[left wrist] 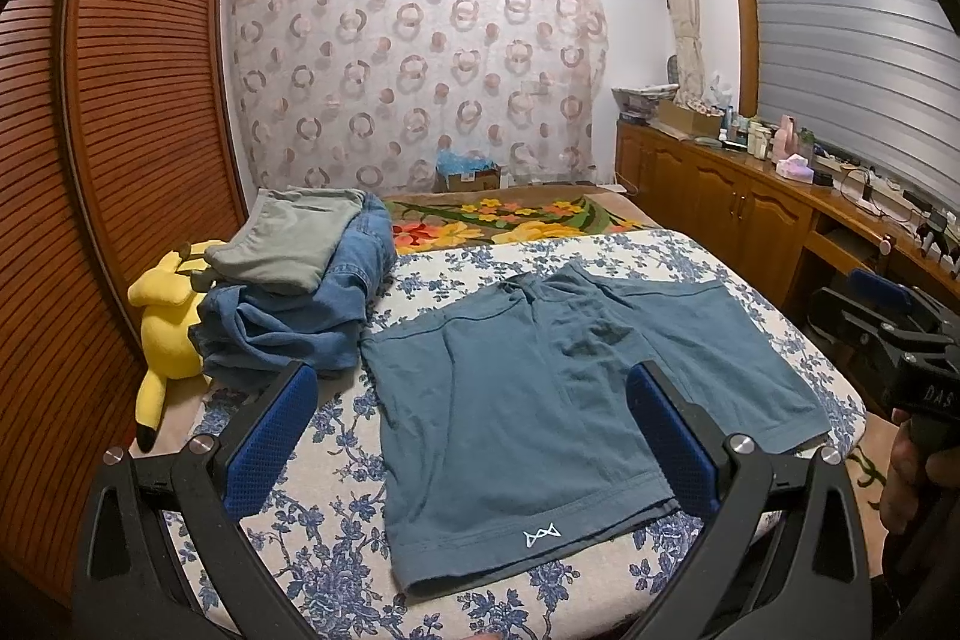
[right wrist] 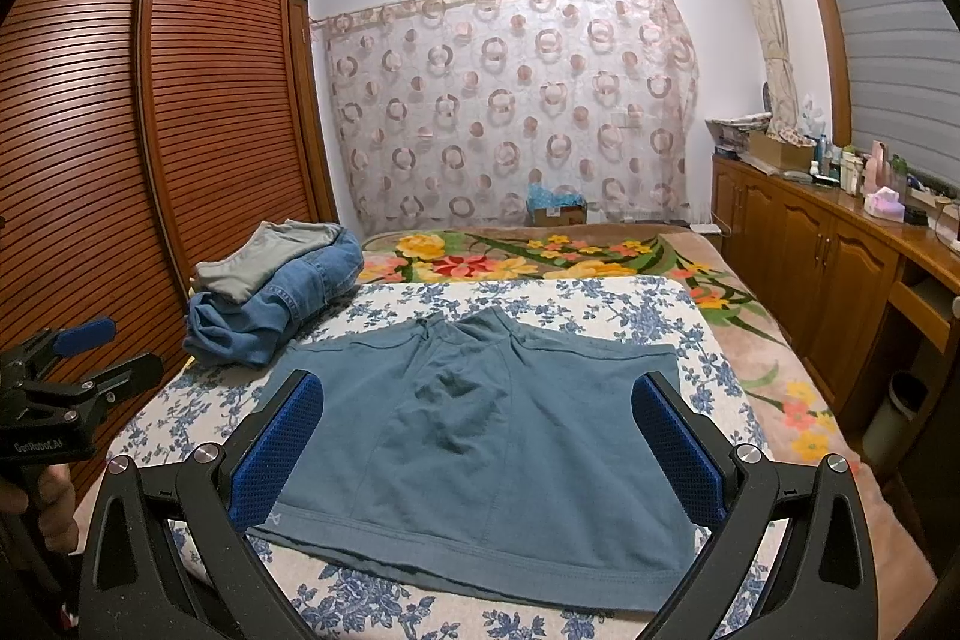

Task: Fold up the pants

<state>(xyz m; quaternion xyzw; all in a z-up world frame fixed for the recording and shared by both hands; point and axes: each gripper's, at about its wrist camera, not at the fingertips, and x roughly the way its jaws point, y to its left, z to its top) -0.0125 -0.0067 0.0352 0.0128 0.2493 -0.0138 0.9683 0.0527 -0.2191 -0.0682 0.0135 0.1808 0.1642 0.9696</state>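
A pair of blue-grey shorts (left wrist: 558,400) lies spread flat on a floral bedsheet (left wrist: 324,568), waistband toward the far end of the bed and leg hems toward the cameras, as a person holding two handheld grippers readies the first fold. The left gripper (left wrist: 474,436) hovers above the near hem with its blue-padded jaws spread wide and nothing between them; the right gripper (right wrist: 480,442) hangs over the same hem from the other side, also fully open and empty. Neither tool touches the cloth.

The shorts (right wrist: 480,412) show light wrinkles around the crotch but otherwise lie smooth, one leg bearing a small white logo (left wrist: 543,537) at its hem. A stack of folded clothes (left wrist: 300,280), grey cloth over denim, sits at the far left of the bed, beside a yellow plush toy (left wrist: 165,334), and is well apart from the work area. Judging by the untouched garment, folding of this item has not yet begun.

The next move likely calls for each gripper to descend on an outer edge of one leg, pinching the hem and the waistband side, then carry that half across onto the other leg. Both layers of fabric would need to be caught, or the fold may drag unevenly across the sheet.
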